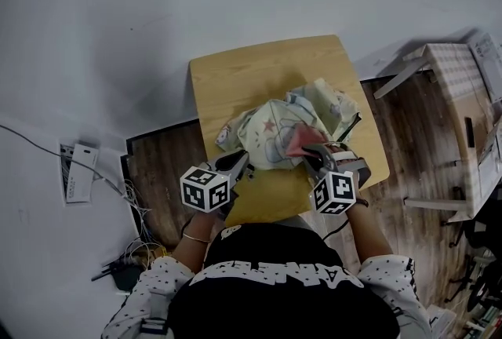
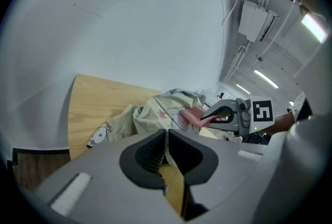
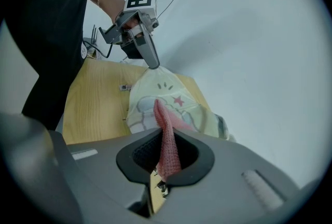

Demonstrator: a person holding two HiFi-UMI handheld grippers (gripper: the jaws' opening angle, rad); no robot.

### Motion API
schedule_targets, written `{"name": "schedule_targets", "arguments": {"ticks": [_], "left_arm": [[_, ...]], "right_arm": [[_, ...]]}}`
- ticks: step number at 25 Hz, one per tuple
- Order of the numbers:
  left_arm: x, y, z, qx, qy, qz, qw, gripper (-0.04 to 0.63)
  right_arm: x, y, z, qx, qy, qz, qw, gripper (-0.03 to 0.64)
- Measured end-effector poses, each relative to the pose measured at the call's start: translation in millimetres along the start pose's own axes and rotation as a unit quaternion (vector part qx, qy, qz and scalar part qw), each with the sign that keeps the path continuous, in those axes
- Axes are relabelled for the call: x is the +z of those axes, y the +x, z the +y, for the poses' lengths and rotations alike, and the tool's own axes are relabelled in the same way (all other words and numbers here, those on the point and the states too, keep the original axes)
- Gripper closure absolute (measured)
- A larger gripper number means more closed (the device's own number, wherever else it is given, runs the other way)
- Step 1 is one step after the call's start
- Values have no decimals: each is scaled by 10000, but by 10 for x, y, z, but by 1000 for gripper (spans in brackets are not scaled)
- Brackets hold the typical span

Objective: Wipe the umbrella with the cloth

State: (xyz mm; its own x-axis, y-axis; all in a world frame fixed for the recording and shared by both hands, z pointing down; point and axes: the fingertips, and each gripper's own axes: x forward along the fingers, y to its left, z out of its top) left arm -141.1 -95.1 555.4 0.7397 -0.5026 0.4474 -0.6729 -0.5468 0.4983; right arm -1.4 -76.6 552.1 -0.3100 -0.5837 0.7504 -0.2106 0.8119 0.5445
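Both grippers clamped: right on the cloth, left on the umbrella
The right gripper (image 3: 165,153) has its jaws closed on a pink cloth (image 3: 167,135), which trails forward onto the canopy. The left gripper (image 2: 166,142) is all but closed, pinching a thin fold of the umbrella (image 1: 271,133) at its lower left edge in the head view. The umbrella, pale with cartoon prints, lies crumpled at centre frame on a small wooden table (image 1: 235,74), with the cloth against its lower right side
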Motion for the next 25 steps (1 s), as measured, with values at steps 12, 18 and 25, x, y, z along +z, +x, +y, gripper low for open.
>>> {"name": "schedule_targets", "arguments": {"ticks": [12, 18, 25], "left_arm": [[39, -32, -16, -238, 277, -92, 9993, 574], [93, -93, -44, -441, 496, -249, 9975, 574], [236, -208, -173, -497, 812, -656, 9933, 512]], "right_arm": [[-137, -31, 179, 74, 330, 339, 9989, 583], [-143, -107, 160, 122, 806, 276, 9963, 583], [114, -525, -394, -293, 2604, -1112, 9586, 583]]}}
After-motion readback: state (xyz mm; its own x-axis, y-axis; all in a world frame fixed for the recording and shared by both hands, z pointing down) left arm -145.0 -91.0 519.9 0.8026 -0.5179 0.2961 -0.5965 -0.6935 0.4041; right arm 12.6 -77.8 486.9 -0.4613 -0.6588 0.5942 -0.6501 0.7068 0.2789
